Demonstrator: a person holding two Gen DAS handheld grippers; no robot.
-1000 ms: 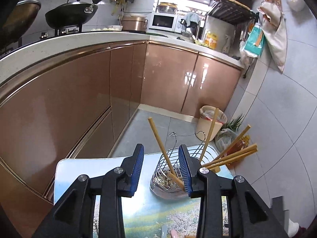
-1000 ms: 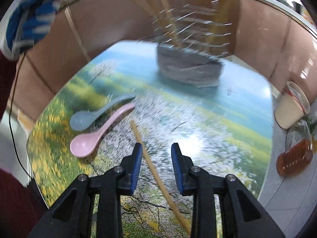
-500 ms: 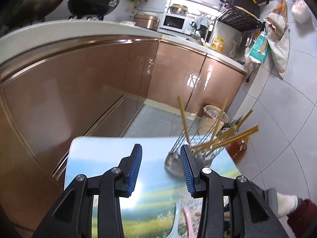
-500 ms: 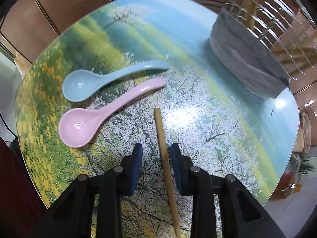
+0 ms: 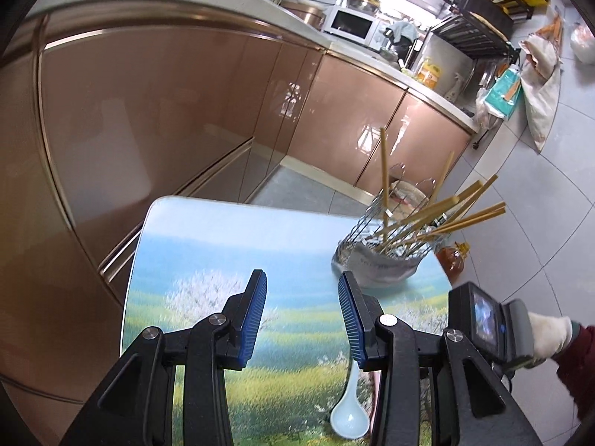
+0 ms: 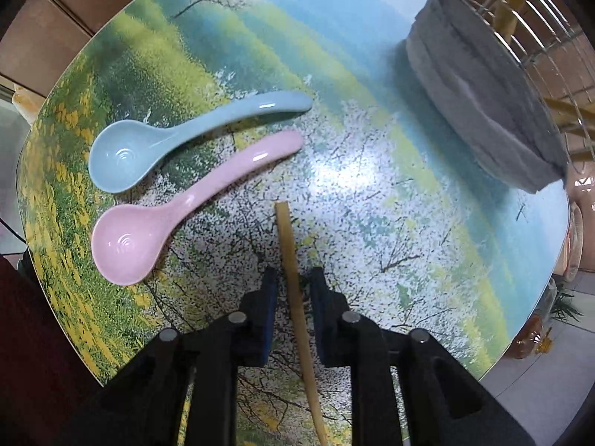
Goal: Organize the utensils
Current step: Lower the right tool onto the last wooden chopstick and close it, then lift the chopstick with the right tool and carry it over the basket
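The left gripper [image 5: 302, 319] hangs above the table with its blue-padded jaws spread wide and nothing between them. The right gripper [image 6: 292, 290] is lowered close to the surface, jaws narrowly parted, straddling a chopstick [image 6: 293, 290].

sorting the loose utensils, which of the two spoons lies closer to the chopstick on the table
The pink spoon. It lies between the blue spoon and the loose chopstick, which runs between the fingers of the right tool.
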